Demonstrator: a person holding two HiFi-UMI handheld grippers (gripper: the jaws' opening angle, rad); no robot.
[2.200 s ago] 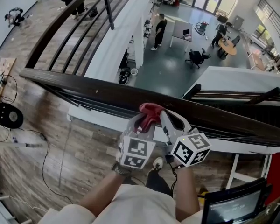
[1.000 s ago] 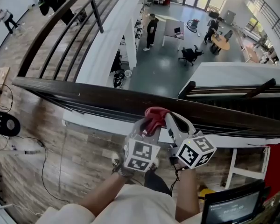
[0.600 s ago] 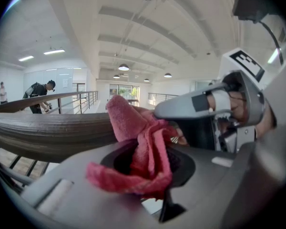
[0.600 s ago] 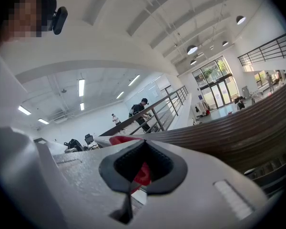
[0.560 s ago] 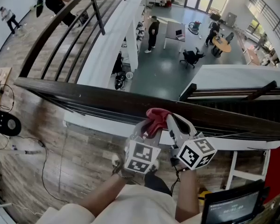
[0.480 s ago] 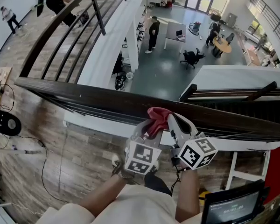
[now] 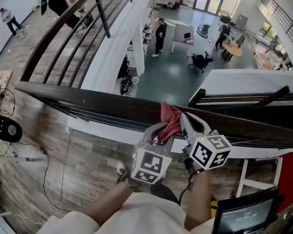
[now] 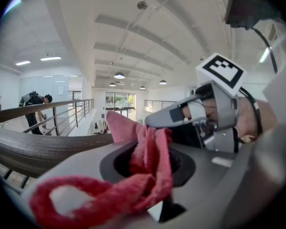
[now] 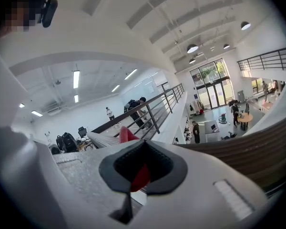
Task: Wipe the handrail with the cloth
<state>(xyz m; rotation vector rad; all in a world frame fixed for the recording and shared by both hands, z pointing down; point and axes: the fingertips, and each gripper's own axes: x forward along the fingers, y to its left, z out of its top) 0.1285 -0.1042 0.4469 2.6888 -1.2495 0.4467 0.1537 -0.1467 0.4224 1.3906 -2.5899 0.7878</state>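
A dark handrail (image 7: pixel 102 104) spans the mezzanine edge; the left gripper (image 7: pixel 155 130) and right gripper (image 7: pixel 187 123) both pinch one bunched red cloth (image 7: pixel 170 120), held at the rail's near side; a good wipe likely needs it pressed flat and drawn steadily along.

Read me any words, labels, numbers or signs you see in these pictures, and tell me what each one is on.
No text can be read.
monitor, lower right of the head view: faint characters on the screen, too small and blurred to read.
left gripper and right gripper: square marker patterns only, no letters.
cloth: no print visible.
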